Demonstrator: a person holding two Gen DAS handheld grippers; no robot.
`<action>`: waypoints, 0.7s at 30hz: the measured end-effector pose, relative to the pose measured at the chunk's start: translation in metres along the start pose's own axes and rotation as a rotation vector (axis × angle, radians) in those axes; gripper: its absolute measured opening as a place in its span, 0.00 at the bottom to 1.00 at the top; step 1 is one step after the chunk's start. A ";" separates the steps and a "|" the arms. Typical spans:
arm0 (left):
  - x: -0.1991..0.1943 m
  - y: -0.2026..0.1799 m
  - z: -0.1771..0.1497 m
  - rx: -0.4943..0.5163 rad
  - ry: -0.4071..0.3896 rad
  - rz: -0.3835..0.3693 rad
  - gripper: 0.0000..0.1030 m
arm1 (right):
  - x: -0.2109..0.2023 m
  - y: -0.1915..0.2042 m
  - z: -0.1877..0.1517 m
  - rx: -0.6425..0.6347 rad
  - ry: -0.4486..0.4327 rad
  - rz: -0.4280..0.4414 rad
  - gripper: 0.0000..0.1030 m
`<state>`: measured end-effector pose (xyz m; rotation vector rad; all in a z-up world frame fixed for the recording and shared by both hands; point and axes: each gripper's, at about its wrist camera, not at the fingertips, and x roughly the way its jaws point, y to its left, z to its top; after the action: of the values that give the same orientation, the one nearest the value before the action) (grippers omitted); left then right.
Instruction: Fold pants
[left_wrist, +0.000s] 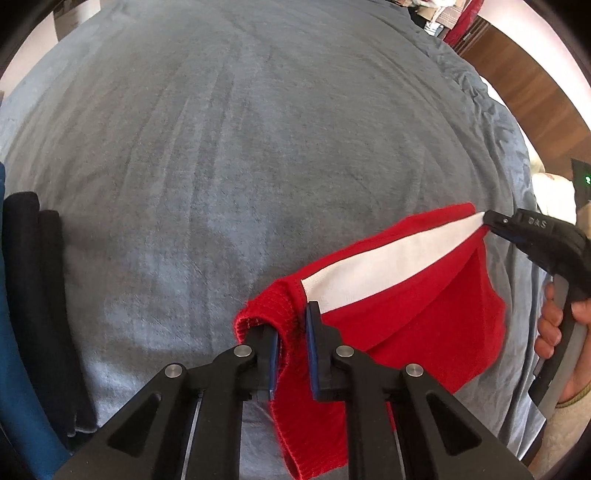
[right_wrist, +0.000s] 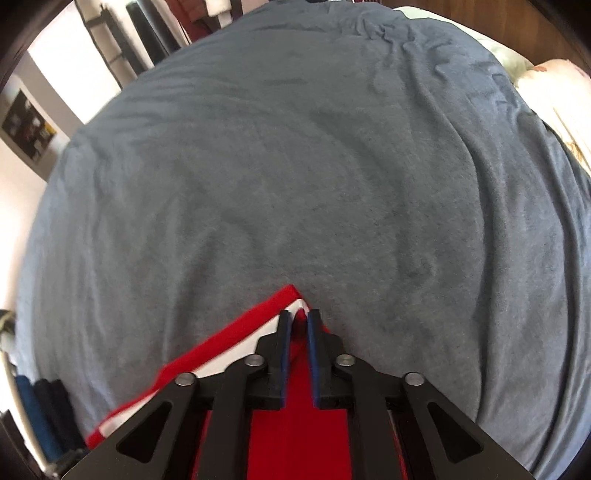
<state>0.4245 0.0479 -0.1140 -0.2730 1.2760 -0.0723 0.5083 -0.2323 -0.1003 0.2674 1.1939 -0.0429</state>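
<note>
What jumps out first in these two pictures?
The bright red pants with a white stripe, lying at the near right of a wide grey blanket. The left hand-held gripper pinches the ribbed cuff; the right hand-held gripper pinches the stripe's far end.

The left gripper (left_wrist: 291, 328) is built of matte black plastic: two angled linkage arms with triangular cut-outs, each pinned by round silver rivets (left_wrist: 244, 350), ending in slim fingers lined with blue pads (left_wrist: 312, 354). The right gripper (right_wrist: 295, 321) is the same make, with the same black arms, silver pins and blue pads. Seen from the left one, at three o'clock, its black nose bears small raised lettering (left_wrist: 536, 222) and a grey handle (left_wrist: 565, 325). The hand (left_wrist: 554, 325) there shows a cream quilted cuff with an olive edge (left_wrist: 576, 397).
</note>
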 end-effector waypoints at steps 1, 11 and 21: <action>-0.001 -0.001 0.001 0.001 -0.006 0.002 0.13 | -0.003 0.000 -0.001 -0.014 -0.016 -0.010 0.20; 0.001 -0.008 0.002 0.039 -0.047 0.035 0.14 | -0.003 0.018 0.001 -0.317 0.032 0.034 0.23; 0.007 -0.002 0.012 -0.004 -0.060 0.046 0.14 | 0.013 0.031 0.015 -0.383 0.038 0.017 0.23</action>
<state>0.4381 0.0469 -0.1171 -0.2475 1.2224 -0.0215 0.5317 -0.2040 -0.1012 -0.0589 1.2109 0.2054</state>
